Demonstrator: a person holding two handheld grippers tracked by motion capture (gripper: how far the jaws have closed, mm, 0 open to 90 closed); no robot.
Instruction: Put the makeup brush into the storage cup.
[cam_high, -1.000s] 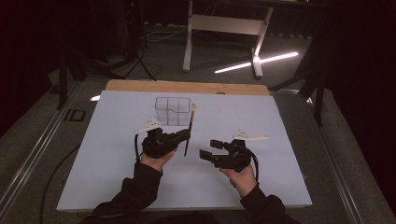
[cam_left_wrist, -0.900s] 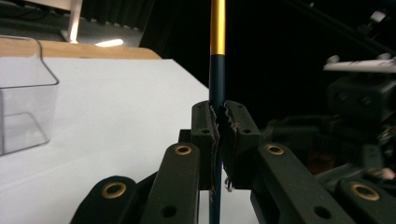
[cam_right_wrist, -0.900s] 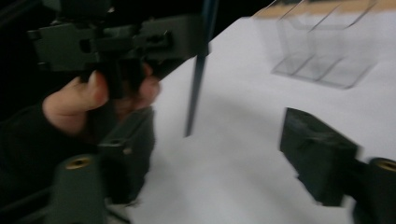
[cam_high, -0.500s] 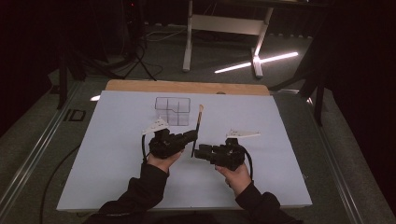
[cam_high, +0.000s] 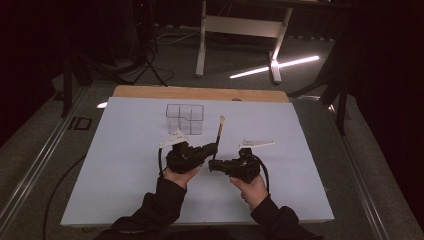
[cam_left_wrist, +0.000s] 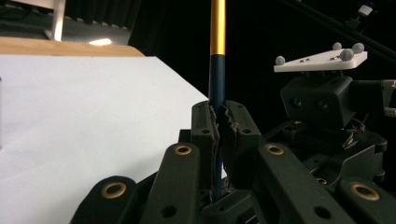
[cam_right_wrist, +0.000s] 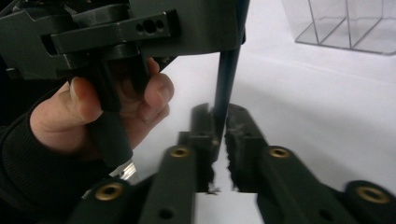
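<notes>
A paintbrush (cam_high: 219, 135) with a dark handle, a gold ferrule and pale bristles stands nearly upright over the white sheet. My left gripper (cam_high: 214, 147) is shut on the handle; in the left gripper view the brush (cam_left_wrist: 217, 70) rises out of my left gripper (cam_left_wrist: 219, 126). My right gripper (cam_high: 212, 165) comes in from the right just below it. In the right gripper view the handle's lower end (cam_right_wrist: 226, 79) sits between the nearly touching jaws of my right gripper (cam_right_wrist: 219, 126). A hand (cam_right_wrist: 70, 116) holds the left gripper's body there.
A clear plastic box with several compartments (cam_high: 185, 118) stands on the white sheet (cam_high: 125, 150) behind the grippers, also seen as the clear box (cam_right_wrist: 345, 23). A wooden board edge (cam_high: 200, 93) runs along the far side. Table legs and cables stand on the dark floor beyond.
The right gripper has moved left to the brush's lower end and closed on it. The left gripper with the brush has shifted right and slightly forward.
</notes>
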